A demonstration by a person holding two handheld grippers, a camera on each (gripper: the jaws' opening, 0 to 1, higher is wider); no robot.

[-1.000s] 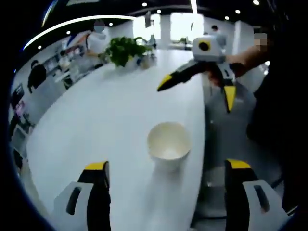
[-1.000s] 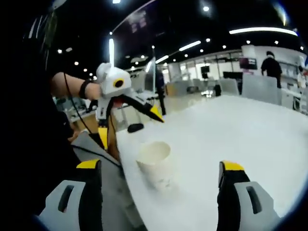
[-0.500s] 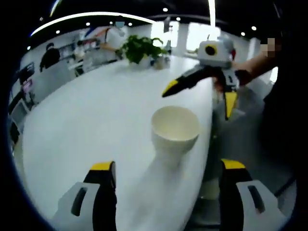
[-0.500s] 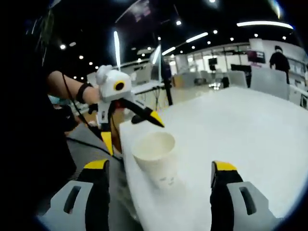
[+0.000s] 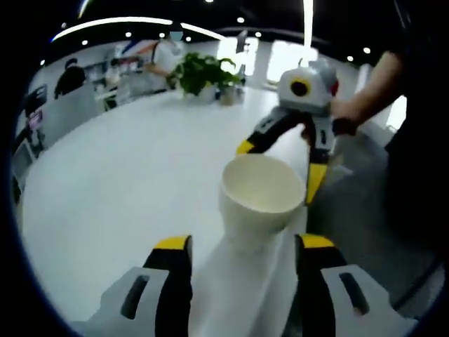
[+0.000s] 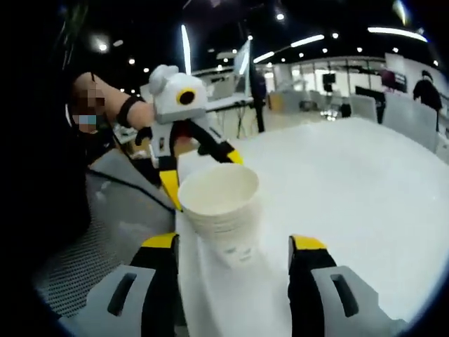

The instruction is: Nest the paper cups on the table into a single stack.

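Reaching in from both sides, the two tools bracket one stack of paper cups standing upright near the edge of the white table. In the left gripper view the left tool has its yellow-tipped jaws spread apart low in the picture, and the paper cup stack sits just ahead of the gap between them, mouth open and upward, with no jaw touching it that I can make out. Beyond the stack in that same view the right tool comes in from the far side, its black jaws with yellow tips splayed apart on either side of the cup rim, held by a person's hand. In the right gripper view the right tool likewise has its jaws apart, with the stack between and just ahead of them; here several nested rims show as ridges down its side. Behind the stack the left tool hangs with its jaws parted, gripped by a hand wearing a dark wristband. Farther back on the table stands a leafy green plant, and people move about under the ceiling lights.
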